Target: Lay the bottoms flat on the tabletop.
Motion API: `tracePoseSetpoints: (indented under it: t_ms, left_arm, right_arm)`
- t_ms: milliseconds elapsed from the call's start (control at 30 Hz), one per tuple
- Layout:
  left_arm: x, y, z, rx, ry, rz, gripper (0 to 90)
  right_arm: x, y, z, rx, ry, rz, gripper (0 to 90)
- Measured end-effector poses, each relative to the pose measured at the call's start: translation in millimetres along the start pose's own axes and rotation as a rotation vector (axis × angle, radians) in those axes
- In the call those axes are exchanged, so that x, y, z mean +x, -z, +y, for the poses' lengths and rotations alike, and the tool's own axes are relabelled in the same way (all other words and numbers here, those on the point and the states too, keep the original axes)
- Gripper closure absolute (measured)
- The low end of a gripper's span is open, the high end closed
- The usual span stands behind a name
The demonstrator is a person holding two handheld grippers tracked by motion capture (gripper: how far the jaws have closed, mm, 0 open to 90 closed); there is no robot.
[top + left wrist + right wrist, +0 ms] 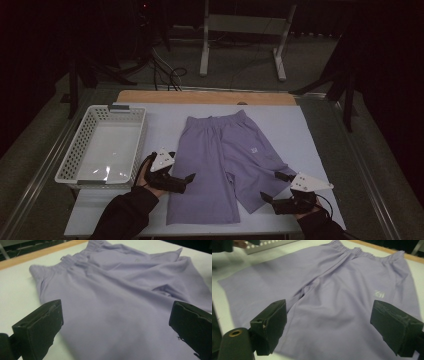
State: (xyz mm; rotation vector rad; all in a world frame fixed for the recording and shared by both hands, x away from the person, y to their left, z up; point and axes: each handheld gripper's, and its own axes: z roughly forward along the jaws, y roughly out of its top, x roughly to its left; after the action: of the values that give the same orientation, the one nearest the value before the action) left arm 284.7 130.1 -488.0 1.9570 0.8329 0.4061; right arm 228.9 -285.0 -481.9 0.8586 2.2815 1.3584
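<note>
One pair of lilac shorts [225, 160] lies flat and spread on the white table cover [300, 130], waistband toward the far wooden edge strip [200, 97], both legs pointing toward the person; a small pale logo [254, 149] sits on the leg at the right of the high view. Taking the shorts as landmark: a white perforated basket [75, 150] stands just beside their left edge, apart from the fabric, its floor bare and glossy with nothing inside. Beyond the waistband, past the table, a pale metal stand [245, 35] and loose cables [167, 72] occupy the dark floor. The left gripper [187, 178] hovers at the outer edge of the left leg, its jaws spread wide with nothing between them; in the left gripper view the pads [40, 327] frame the fabric without pressing it. The right gripper [272, 186] sits at the hem of the right leg, jaws likewise wide apart and holding nothing, the cloth lying beneath them in the right gripper view. Nothing lies across the shorts between the two tools. Dark sleeves [125, 215] are cut off by the lower frame. The surroundings of the table are too dark to resolve, and whether either lower jaw grazes the cloth cannot be told.
</note>
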Motion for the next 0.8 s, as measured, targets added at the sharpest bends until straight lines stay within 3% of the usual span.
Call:
tracePoseSetpoints:
  t_ms: [200,267,367,433,567,633,767,800]
  left_arm:
    - [8.6,-7.1,-11.9,-0.004,0.029,0.051,0.1]
    - [8.9,-5.9,-12.4,-0.015,0.026,0.060,0.1]
    - [8.7,-4.0,-13.2,-0.025,0.027,0.061,0.1]
    - [7.5,-3.7,-13.4,-0.029,0.029,0.055,0.1]
    - [4.3,-4.4,-13.5,-0.025,0.015,0.050,0.1]
    - [3.5,-4.4,-13.4,-0.025,0.009,0.049,0.1]
    - [3.4,-3.7,-13.5,-0.031,0.013,0.050,0.1]
    - [3.3,-3.7,-13.3,-0.028,0.012,0.051,0.1]
  right_arm:
    - [7.7,-4.8,-9.7,0.016,-0.010,0.010,14.4]
    - [10.3,-10.2,-11.1,0.021,-0.035,0.059,16.0]
    - [16.2,-17.1,-13.7,0.030,-0.017,0.116,15.3]
    - [19.1,-19.6,-14.7,0.044,-0.018,0.147,22.7]
    - [26.6,-24.1,-17.0,0.103,0.043,0.245,47.4]
    - [30.9,-26.6,-19.0,0.128,0.104,0.250,54.0]
    - [36.8,-33.2,-22.8,0.187,0.158,0.288,61.2]
    - [38.2,-35.6,-23.9,0.212,0.180,0.268,64.2]
